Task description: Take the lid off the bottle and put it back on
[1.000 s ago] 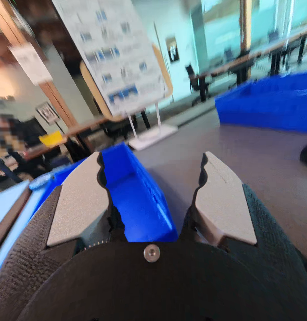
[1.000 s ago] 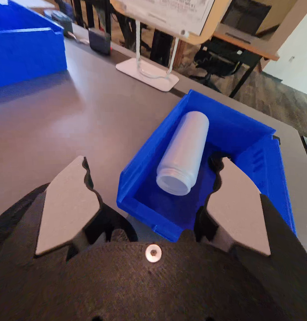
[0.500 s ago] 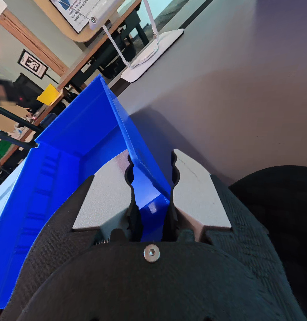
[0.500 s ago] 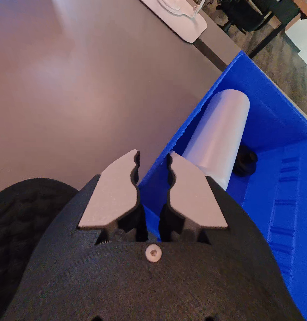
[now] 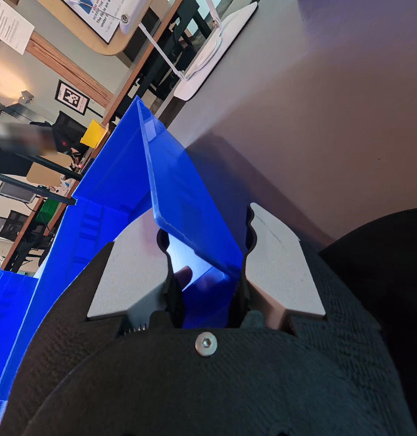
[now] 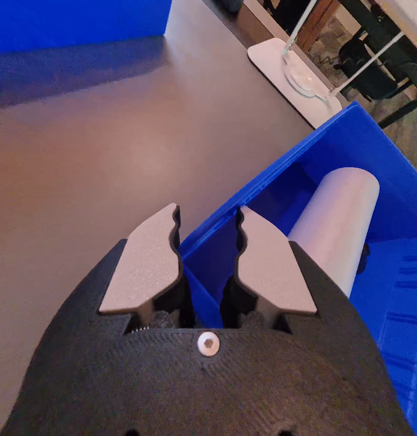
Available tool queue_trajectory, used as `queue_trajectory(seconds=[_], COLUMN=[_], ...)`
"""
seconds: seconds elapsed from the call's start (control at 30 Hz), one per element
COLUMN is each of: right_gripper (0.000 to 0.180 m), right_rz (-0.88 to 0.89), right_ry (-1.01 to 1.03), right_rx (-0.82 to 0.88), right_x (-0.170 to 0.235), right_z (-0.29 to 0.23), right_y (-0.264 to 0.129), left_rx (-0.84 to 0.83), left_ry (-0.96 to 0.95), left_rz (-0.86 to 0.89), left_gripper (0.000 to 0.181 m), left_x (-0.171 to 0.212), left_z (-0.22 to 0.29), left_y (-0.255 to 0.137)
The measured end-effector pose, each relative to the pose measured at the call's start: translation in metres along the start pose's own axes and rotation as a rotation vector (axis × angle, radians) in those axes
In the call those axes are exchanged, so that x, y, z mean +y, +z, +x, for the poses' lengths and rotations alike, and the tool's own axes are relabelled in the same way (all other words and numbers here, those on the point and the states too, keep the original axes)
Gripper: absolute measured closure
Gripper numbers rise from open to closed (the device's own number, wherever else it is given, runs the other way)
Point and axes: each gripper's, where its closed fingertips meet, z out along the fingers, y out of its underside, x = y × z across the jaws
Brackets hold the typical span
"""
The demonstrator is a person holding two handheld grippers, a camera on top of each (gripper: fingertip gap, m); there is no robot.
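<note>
Right wrist view: the right gripper (image 6: pixel 207 238) tilts down over the near wall of a blue bin (image 6: pixel 368 151), its fingers partly spread and straddling that wall without pinching it. Inside the bin, toward 2 o'clock, a white bottle (image 6: pixel 337 219) lies on its side. The lid cannot be made out.

In the left wrist view the left gripper (image 5: pixel 202 233) is rolled sideways, fingers apart either side of the bin (image 5: pixel 113 169) wall, on a grey table (image 5: pixel 320 118). A white stand base (image 5: pixel 212 59) sits at 12 o'clock.
</note>
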Motion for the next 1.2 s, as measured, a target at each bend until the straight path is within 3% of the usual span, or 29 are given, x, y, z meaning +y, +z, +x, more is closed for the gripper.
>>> queue_trajectory(seconds=[0.03,0.1,0.2,0.33,0.47,0.6,0.67,0.77,0.87,0.93,1.03,1.07,1.2], right_gripper=[0.134,0.131,0.112,0.107,0.100,0.100,0.097,0.099,0.098,0.101,0.113,0.121,0.138], right_rz=[0.008,0.032,0.101,0.162,0.224,0.413,0.457,0.358,0.079,-0.054,-0.116,-0.130,-0.155], right_ry=[-0.011,-0.028,-0.011,-0.078,-0.154,-0.136,-0.090,-0.021,0.071,0.120,0.159,0.149,0.005], right_rx=[-0.015,-0.056,-0.179,-0.271,-0.408,-0.322,-0.150,0.157,0.160,0.053,-0.138,-0.184,-0.092], right_x=[-0.007,-0.020,-0.046,-0.072,-0.087,-0.109,-0.106,-0.069,-0.004,0.021,0.034,0.037,0.034], right_z=[-0.007,-0.025,-0.064,-0.105,-0.136,-0.108,-0.065,0.011,0.039,0.035,0.009,-0.001,0.000], right_y=[0.004,0.012,0.023,0.035,0.024,-0.024,-0.047,-0.073,-0.077,-0.073,-0.057,-0.051,-0.032], left_rx=[-0.003,-0.007,-0.010,-0.038,-0.117,-0.306,-0.258,0.062,0.238,0.266,0.233,0.221,0.154], left_ry=[-0.001,-0.005,-0.011,-0.025,-0.107,-0.226,-0.248,-0.352,-0.404,-0.407,-0.358,-0.350,-0.309], left_rz=[0.003,0.011,0.029,0.069,0.242,0.640,0.724,0.518,0.325,0.244,0.169,0.167,0.134], left_gripper=[0.118,0.118,0.118,0.116,0.096,0.091,0.109,0.114,0.114,0.127,0.165,0.165,0.167], left_x=[0.000,-0.001,-0.003,-0.007,-0.031,-0.095,-0.122,-0.128,-0.116,-0.109,-0.097,-0.095,-0.082], left_z=[0.000,-0.001,-0.002,-0.006,-0.020,-0.045,-0.034,0.013,0.046,0.056,0.058,0.057,0.044], left_y=[0.000,-0.001,-0.003,-0.007,-0.025,-0.086,-0.101,-0.065,-0.029,-0.015,-0.004,-0.003,-0.005])
